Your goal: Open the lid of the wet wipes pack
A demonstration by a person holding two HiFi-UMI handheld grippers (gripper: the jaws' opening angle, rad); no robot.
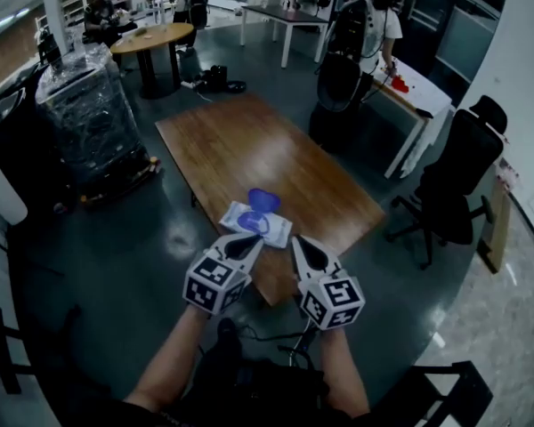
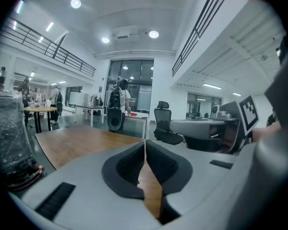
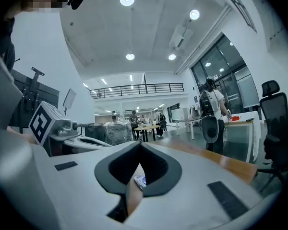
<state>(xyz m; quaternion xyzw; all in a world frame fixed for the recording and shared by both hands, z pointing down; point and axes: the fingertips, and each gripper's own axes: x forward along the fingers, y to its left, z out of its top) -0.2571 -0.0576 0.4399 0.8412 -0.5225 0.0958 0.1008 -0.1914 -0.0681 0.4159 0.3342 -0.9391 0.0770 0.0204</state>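
The white wet wipes pack [image 1: 258,225] lies near the front edge of the wooden table [image 1: 249,145]. Its blue lid [image 1: 263,200] stands up, open, over a blue oval rim. My left gripper [image 1: 257,239] hovers just in front of the pack, jaws shut with nothing between them; in its own view the left gripper [image 2: 145,143] points level across the table. My right gripper [image 1: 295,241] is beside it to the right, also shut and empty. Below the right gripper [image 3: 140,143], a corner of the pack [image 3: 139,180] shows through the gap.
A black office chair [image 1: 454,181] stands right of the table. A plastic-wrapped stack [image 1: 89,114] is on the left. A person with a backpack [image 1: 360,34] stands at a white table [image 1: 418,92] behind. A round table [image 1: 151,38] is farther back.
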